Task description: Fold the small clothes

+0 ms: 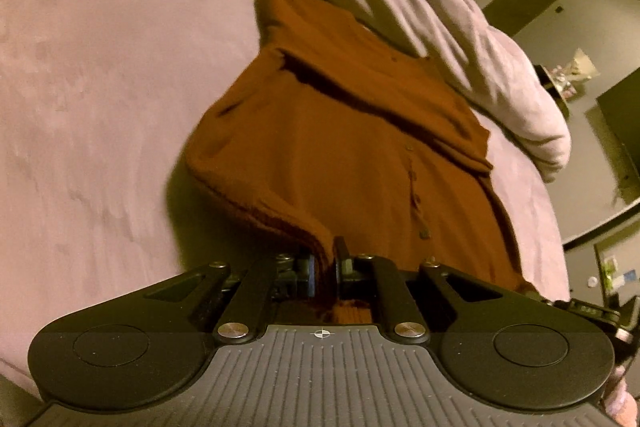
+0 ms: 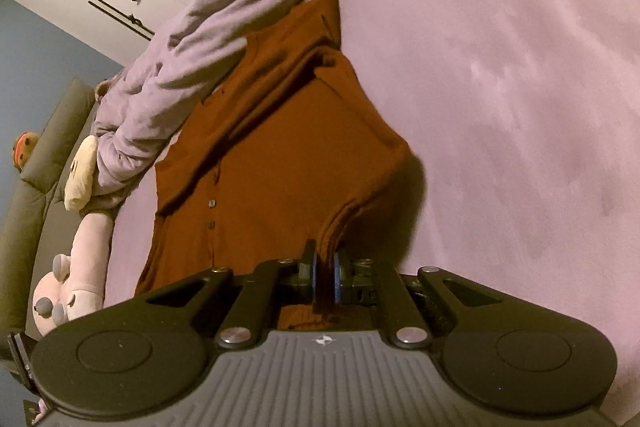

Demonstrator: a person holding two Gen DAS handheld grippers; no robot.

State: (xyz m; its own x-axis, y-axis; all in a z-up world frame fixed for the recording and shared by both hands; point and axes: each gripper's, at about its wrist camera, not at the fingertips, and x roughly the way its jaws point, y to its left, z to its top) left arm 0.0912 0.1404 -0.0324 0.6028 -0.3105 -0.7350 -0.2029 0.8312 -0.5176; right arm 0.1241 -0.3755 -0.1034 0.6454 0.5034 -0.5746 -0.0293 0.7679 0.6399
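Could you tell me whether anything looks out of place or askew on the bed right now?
Nothing looks damaged. The rust cardigan lies rumpled, its near edge pinched by the left gripper and right gripper. A plush toy lies at the bed's edge.

No readable text, labels or numbers are showing in either wrist view. Only a small round crosshair mark [image 1: 321, 333] is sitting on the left gripper body, a similar emblem [image 2: 322, 340] on the right.

Left tongs [image 1: 325, 269]: pitched downward, jaws clamped on a fold of cloth.
Right tongs [image 2: 325, 273]: pitched downward, jaws clamped on cloth.
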